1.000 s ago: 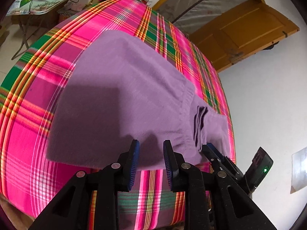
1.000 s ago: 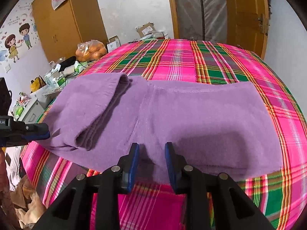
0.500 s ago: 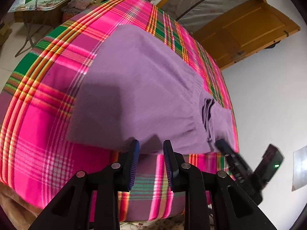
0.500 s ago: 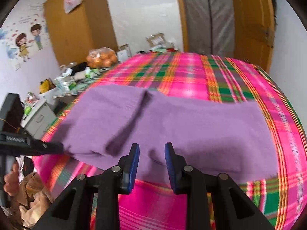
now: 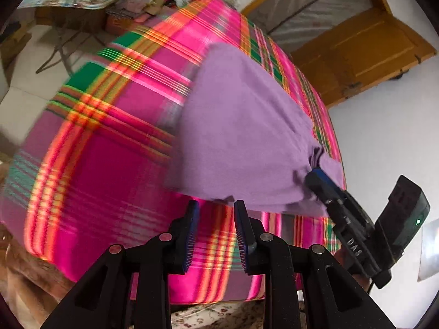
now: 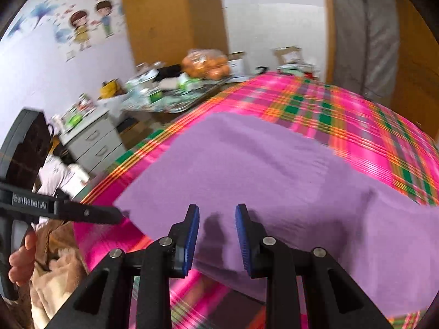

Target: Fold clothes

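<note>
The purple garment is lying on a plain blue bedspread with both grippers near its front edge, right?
Not quite. The bedspread is pink plaid with green and orange stripes, not plain blue, as the left wrist view shows. The purple garment does lie on it, both grippers near its front edge.

Bed (image 5: 104,150) under pink, green and orange plaid cover. Far left, cluttered folding table (image 6: 175,101) with bag of oranges (image 6: 208,64); grey drawer cabinet (image 6: 93,139) beside it. Cartoon children stickers (image 6: 90,23) on pale wall. Wooden door (image 5: 356,54) far right. Light tiled floor (image 5: 24,82).
</note>
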`<move>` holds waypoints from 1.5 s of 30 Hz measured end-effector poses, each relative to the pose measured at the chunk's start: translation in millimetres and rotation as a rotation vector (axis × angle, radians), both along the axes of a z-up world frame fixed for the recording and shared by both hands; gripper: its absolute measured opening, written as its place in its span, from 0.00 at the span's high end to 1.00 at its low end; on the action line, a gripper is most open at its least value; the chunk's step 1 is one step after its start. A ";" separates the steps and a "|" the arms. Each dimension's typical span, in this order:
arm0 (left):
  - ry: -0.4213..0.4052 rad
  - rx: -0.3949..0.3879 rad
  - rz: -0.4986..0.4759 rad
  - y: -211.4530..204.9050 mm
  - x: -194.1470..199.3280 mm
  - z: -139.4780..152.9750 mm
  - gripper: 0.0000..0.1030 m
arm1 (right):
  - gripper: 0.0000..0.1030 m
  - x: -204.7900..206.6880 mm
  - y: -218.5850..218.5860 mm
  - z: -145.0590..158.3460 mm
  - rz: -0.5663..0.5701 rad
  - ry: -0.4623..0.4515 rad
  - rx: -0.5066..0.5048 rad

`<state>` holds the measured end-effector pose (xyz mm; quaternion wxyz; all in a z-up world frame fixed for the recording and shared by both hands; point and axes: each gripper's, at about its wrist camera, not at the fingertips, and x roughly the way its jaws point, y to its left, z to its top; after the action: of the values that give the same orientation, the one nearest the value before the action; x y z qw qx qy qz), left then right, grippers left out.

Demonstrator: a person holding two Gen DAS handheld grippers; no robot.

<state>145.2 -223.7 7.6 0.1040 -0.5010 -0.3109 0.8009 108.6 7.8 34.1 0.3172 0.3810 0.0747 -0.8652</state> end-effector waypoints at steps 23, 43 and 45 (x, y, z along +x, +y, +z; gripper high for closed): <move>0.002 0.049 0.125 -40.3 -4.7 -5.4 0.72 | 0.50 30.5 -78.4 -17.6 0.240 0.008 0.056; -0.012 0.103 0.069 -49.2 -66.8 -8.5 0.61 | 0.55 33.7 -110.4 -31.6 0.204 0.146 0.219; -0.008 0.089 0.062 -46.8 -74.2 -6.7 0.61 | 0.60 33.7 -110.2 -31.7 0.200 0.151 0.219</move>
<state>71.0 -270.5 0.9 0.1000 -0.4892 -0.3620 0.7872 142.3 -102.4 2.4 0.3518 0.3379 0.2298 -0.8422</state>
